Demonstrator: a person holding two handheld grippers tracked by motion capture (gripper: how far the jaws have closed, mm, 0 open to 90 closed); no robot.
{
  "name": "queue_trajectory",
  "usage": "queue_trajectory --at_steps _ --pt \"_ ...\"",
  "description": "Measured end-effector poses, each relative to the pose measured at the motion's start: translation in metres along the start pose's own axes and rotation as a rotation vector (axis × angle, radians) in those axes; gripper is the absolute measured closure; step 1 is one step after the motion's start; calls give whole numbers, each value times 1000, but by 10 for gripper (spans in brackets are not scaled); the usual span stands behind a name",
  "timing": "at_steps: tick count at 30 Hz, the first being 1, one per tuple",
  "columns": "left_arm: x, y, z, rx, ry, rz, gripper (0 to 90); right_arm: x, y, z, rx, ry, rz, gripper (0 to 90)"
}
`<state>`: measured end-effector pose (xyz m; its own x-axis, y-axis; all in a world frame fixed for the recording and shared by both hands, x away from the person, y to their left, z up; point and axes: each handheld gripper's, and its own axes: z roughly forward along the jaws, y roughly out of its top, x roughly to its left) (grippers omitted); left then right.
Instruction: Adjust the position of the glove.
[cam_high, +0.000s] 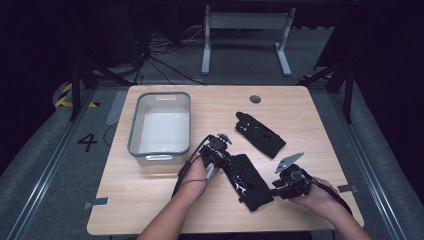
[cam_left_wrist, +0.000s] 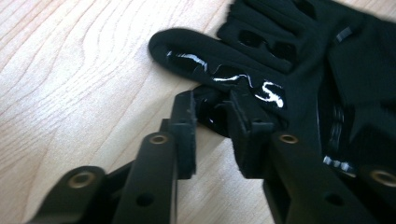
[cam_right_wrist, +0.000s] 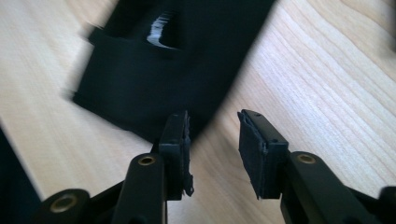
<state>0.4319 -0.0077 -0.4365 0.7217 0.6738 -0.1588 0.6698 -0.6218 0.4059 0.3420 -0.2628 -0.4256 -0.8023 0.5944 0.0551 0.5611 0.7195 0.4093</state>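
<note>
- a wooden table (cam_high: 150, 200) is carrying a grey bin (cam_high: 160, 125) at its left half, two black gloves and both hand-held tools.
- the near glove (cam_high: 247, 180) is lying flat at the front centre of the table, between the two hands; white glossy markings are showing on its fingers.
- the far glove (cam_high: 260, 134) is lying flat further back and to the right, well apart from the near glove and from the bin.
- the left claw (cam_left_wrist: 212, 112) is gripping the near glove: in the left gripper view its jaws are standing close together with a fold of black fabric at the glove's finger edge pinched between them.
- the left hand (cam_high: 196, 175) is holding its tool just beside the bin's front right corner, with a cable trailing back along the forearm.
- the right claw (cam_right_wrist: 214, 135) is standing open, its jaws apart with bare wood showing between them; the glove's cuff edge is lying just ahead of the left jaw, blurred.
- the right hand (cam_high: 320, 192) is resting near the table's front right, its tool pointing toward the near glove's cuff end.
</note>
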Motion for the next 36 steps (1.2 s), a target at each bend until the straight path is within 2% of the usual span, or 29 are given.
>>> queue_trajectory --at_steps 1,2,5,7,8,9,11,14,16,20,22,24,29,33,36 --pt "-2 0 0 0 5 11 788 -1 0 5 26 29 21 590" --pt "-3 0 0 -2 11 12 793 0 0 5 29 30 18 592" --pt "-5 0 0 1 23 24 799 6 3 1 6 48 8 573" --pt "-5 1 0 0 22 26 799 14 6 -1 -11 61 -26 574" --pt "-5 1 0 0 22 26 801 14 6 -1 -11 61 -26 574" --pt "-5 1 0 -1 23 26 802 23 10 -1 -21 59 -69 576" --pt "-5 0 0 -5 27 25 811 29 12 1 -29 54 -95 576" --pt "-7 1 1 -10 33 29 835 29 13 3 -28 62 -96 573" --pt "-8 1 1 -13 45 32 843 32 14 5 -31 64 -76 575" --pt "-9 1 1 -14 51 31 845 43 18 6 -54 90 -115 570" --pt "-9 1 1 -17 53 30 845 56 23 8 -73 108 -157 573" --pt "-9 1 0 -18 55 28 845 61 25 11 -82 122 -160 573" --pt "-9 0 0 -21 54 20 846 69 27 19 -78 152 -174 560" --pt "-8 -1 -2 -22 59 21 847 71 28 28 -55 142 -187 559" --pt "-8 -2 -2 -22 62 20 847 71 27 30 -59 137 -201 576"
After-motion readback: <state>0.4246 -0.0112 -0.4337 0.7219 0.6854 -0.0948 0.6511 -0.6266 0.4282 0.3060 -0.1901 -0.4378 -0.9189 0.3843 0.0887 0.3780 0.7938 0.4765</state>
